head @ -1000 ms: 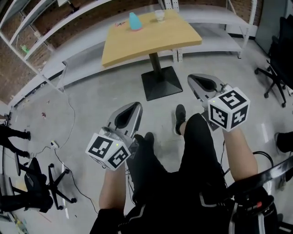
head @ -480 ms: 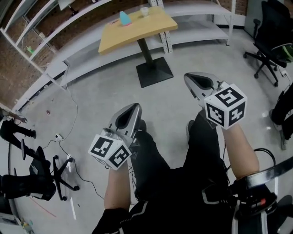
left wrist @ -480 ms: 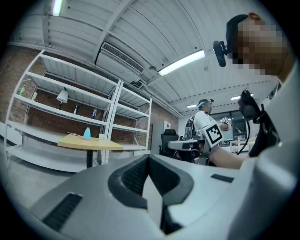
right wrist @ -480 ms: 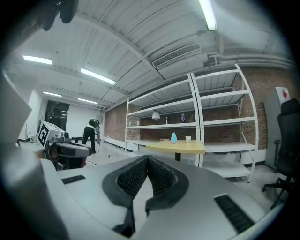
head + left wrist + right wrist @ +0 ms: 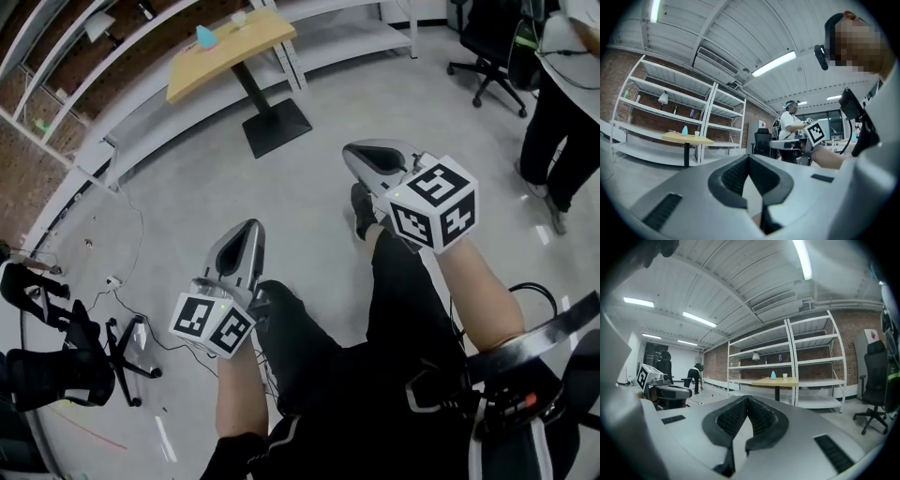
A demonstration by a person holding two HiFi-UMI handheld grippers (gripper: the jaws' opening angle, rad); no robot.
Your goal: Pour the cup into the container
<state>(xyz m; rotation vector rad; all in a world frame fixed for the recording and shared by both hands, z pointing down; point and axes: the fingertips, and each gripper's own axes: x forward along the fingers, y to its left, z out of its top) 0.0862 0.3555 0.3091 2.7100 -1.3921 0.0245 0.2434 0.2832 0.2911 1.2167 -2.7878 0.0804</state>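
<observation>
While both grippers hang well short of the table (image 5: 225, 58), the cup (image 5: 239, 16) sits on its far end, small and white. Too small to tell whether anything is in it. Blue container (image 5: 205, 37) is on the same table, just left of the cup in the head view and not touching it.

Left gripper (image 5: 246, 234): jaws together, nothing between them, over bare floor (image 5: 187, 178) on the near side of the table. Right gripper (image 5: 356, 155): jaws together too, nothing held, also near side of the table and off to its right. Both point roughly level toward the table, which shows small beyond the jaw tips in each gripper view.

White shelving (image 5: 347, 37) runs behind the table. Black office chair (image 5: 487, 42) is right of the table, well apart. Standing person (image 5: 562, 103) is further right again, at the frame edge.
</observation>
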